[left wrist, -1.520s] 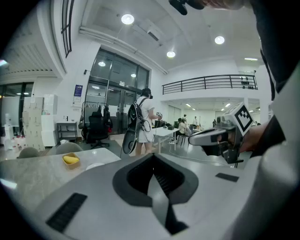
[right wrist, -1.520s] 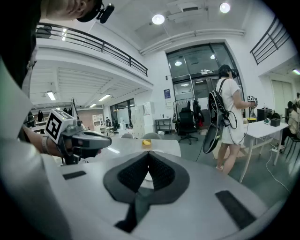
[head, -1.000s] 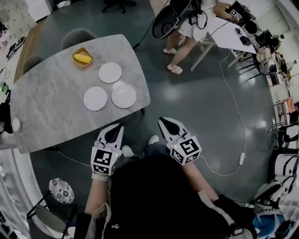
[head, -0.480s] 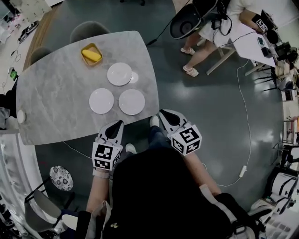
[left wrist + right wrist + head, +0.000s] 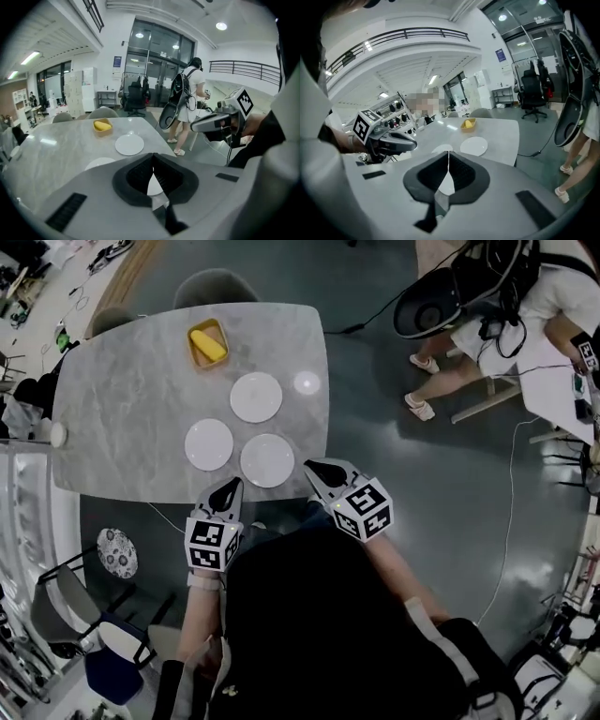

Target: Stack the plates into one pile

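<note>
We hold both grippers at the near edge of the table (image 5: 122,409), each with its jaws pressed together and nothing between them. The three plates lie apart on the marble, none stacked yet. The nearest plate (image 5: 267,460) lies between our two tools, at about two o'clock from the left gripper (image 5: 228,486) and about nine o'clock from the right gripper (image 5: 314,468), and neither tool touches it. A second plate (image 5: 208,443) lies at eleven o'clock from the left gripper, and the far plate (image 5: 256,397) lies beyond both, toward the yellow dish (image 5: 208,343). Being round, the plates offer no long axis, so any rim will serve. We judge the two near plates about equally close, one to each hand, and either hand must open first.
</note>
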The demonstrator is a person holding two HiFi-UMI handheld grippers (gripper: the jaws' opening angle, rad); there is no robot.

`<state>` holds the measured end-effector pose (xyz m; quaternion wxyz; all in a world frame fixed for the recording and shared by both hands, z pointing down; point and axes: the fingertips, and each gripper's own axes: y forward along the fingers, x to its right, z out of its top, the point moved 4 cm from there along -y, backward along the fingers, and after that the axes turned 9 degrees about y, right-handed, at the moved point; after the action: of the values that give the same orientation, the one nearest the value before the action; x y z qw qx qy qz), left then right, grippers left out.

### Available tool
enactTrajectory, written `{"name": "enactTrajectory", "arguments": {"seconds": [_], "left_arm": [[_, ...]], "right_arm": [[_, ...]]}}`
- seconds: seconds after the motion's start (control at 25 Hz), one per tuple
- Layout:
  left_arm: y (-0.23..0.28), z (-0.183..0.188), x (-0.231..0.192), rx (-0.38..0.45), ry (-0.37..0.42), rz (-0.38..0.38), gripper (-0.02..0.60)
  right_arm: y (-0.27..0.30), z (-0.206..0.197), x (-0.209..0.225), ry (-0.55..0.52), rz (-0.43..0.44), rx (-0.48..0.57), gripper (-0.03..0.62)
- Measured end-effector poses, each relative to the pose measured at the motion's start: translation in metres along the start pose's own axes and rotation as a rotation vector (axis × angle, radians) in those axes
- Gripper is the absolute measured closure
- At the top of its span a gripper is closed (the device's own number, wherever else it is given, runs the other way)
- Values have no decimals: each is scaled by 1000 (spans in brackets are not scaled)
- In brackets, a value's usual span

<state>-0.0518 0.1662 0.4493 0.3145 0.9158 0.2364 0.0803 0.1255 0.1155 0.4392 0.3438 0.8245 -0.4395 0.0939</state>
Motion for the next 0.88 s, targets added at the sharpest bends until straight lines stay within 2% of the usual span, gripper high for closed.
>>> {"name": "enactTrajectory", "arguments": {"seconds": [0.24,0.36,0.68,0.88], "left_arm": [[25,2,2,-72,-65,134,572],[35,-3,0,-111,-78,159,572],[57,-33,-18,-195,-143,134,571],[72,-53,-34,-255,-117,76,568]], "right_arm": [[17,-7,32,-60,99,-109,576],[29,-17,41,-67,127,-159,576],[66,-45,49,-76,131,-272,576],[93,-65,54,-88,99,-344,576]]}}
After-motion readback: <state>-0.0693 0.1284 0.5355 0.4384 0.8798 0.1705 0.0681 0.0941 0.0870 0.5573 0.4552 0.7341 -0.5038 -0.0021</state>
